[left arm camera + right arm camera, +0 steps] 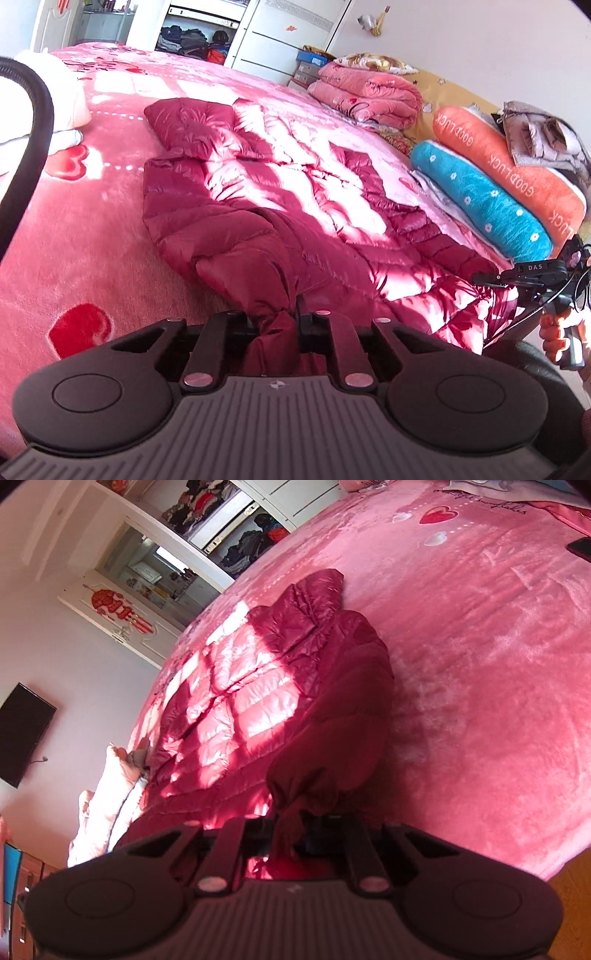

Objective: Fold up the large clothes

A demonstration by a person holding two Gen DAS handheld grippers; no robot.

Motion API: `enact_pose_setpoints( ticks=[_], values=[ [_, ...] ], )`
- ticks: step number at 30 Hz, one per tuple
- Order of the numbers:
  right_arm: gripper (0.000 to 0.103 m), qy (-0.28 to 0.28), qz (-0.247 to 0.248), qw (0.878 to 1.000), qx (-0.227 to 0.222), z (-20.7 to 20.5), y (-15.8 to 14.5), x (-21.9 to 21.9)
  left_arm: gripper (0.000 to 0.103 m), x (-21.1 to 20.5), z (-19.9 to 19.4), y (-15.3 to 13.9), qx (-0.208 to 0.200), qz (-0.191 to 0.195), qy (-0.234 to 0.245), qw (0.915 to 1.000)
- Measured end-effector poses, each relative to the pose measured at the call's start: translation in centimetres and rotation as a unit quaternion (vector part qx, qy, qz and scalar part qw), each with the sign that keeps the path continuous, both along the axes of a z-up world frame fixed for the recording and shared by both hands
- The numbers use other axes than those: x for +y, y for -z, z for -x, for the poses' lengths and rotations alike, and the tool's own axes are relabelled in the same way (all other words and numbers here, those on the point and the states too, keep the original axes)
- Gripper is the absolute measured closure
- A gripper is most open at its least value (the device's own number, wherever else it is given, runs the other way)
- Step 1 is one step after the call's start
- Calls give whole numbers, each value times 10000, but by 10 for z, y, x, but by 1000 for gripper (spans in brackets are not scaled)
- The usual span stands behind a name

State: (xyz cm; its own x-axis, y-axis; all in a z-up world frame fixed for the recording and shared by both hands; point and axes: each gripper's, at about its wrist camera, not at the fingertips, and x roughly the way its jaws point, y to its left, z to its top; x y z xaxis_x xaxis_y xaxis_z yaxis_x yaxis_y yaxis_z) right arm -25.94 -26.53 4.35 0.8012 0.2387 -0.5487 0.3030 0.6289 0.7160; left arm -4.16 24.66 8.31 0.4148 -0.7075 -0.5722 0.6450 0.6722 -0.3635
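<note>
the left gripper (275,325) pinches a bunched fold of the red down jacket (280,199), fingers pressed onto the cloth at the near edge of the bed. from this gripper the jacket runs straight ahead and away, its long axis stretching from the held hem up toward the hood (184,125) at the far end. the right gripper (491,277) shows at the right edge of the left wrist view, at the jacket's other near corner; in its own view the right gripper (291,819) likewise clamps a gathered knot of the same jacket, which rises away from it toward the hood. both grippers sit at the near hem, a corner each, so neither looks nearer than the other; a fold would likely carry the hem forward along that long axis toward the hood.

the jacket lies spread on a pink plush blanket (92,236) with red hearts, striped by sunlight. right of it sit a folded pink quilt (365,92), a blue bolster (480,199) and an orange bolster (517,173). beyond the bed stands a white wardrobe (258,33) with open shelves; the right wrist view shows a dark wall screen (22,738).
</note>
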Motion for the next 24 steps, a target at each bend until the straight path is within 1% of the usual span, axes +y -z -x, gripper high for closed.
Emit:
enact_pose_setpoints(
  ticks=[2,5,9,12,16,19,22,24],
  values=[
    [96,57,-172,9993,-338,2,-14,5,90,7,-1,-13,-11,264,-52,9996],
    [97,4,-344,9963,-781,5,-33,16,91,18,-1,-31,-108,562,-142,9983],
    [98,-108,-558,9906,-1247,14,-55,30,92,44,0,-53,-127,953,-303,9949],
    [98,-129,-845,9839,-1569,28,-67,37,93,69,8,-69,-107,1190,-414,9920],
    [98,-94,-1207,9733,-1950,48,-79,42,94,100,24,-84,-62,1462,-589,9875],
    [98,6,-1563,9625,-2218,57,-86,39,94,116,31,-90,11,1664,-768,9831],
    [98,280,-1868,9511,-2443,56,-89,31,94,118,24,-93,167,1990,-921,9755],
    [98,563,-2002,9453,-2513,48,-86,25,94,110,12,-96,175,2100,-989,9725]
  ],
)
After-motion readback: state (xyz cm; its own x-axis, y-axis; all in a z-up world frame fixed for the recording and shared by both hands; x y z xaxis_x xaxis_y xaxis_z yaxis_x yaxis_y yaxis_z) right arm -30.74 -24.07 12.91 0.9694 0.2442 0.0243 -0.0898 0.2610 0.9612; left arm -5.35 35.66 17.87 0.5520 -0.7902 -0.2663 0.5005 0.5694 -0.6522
